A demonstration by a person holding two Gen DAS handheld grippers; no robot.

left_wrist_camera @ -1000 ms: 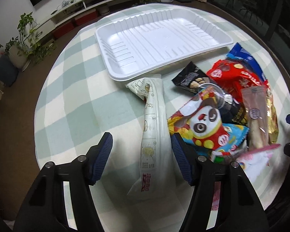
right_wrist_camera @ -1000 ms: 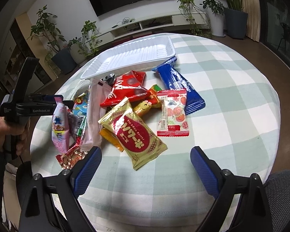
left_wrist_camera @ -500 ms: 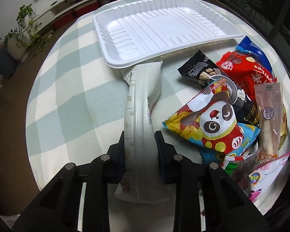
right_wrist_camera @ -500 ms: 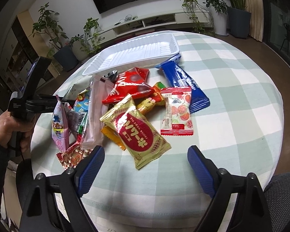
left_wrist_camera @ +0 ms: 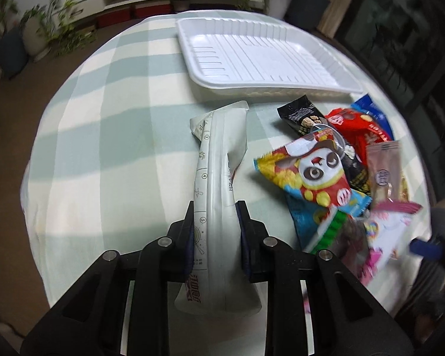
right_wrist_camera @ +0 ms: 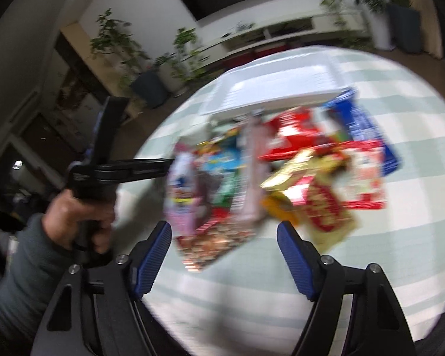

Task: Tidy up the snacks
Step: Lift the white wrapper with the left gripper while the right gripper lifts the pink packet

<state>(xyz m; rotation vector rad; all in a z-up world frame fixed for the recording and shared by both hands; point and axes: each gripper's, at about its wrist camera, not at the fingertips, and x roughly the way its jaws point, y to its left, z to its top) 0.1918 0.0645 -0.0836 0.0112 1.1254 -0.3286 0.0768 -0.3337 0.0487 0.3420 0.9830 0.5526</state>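
Observation:
My left gripper (left_wrist_camera: 215, 210) is shut on a long white packet (left_wrist_camera: 222, 148), pinching it near its lower end; its far end points toward the white tray (left_wrist_camera: 192, 71). A heap of snacks lies to the right, with a panda packet (left_wrist_camera: 311, 175), a black packet (left_wrist_camera: 299, 112), a red packet (left_wrist_camera: 368, 130) and a pink packet (left_wrist_camera: 382, 231). In the blurred right wrist view my right gripper (right_wrist_camera: 224, 231) hangs over the heap's near edge, its jaws closing. A brown patterned packet (right_wrist_camera: 216, 243) lies just beyond the blue pads, which press on nothing.
A round table under a green-and-white checked cloth (left_wrist_camera: 103, 148) carries everything. A hand (right_wrist_camera: 74, 216) in a grey sleeve holds the left tool at the left. A gold-red packet (right_wrist_camera: 323, 204) and a blue packet (right_wrist_camera: 362, 124) lie right. Plants, a TV shelf and dark floor surround the table.
My left gripper went from open astride the white packet to shut on it, and the view rolled. The right gripper swung left across the heap while its jaws narrowed.

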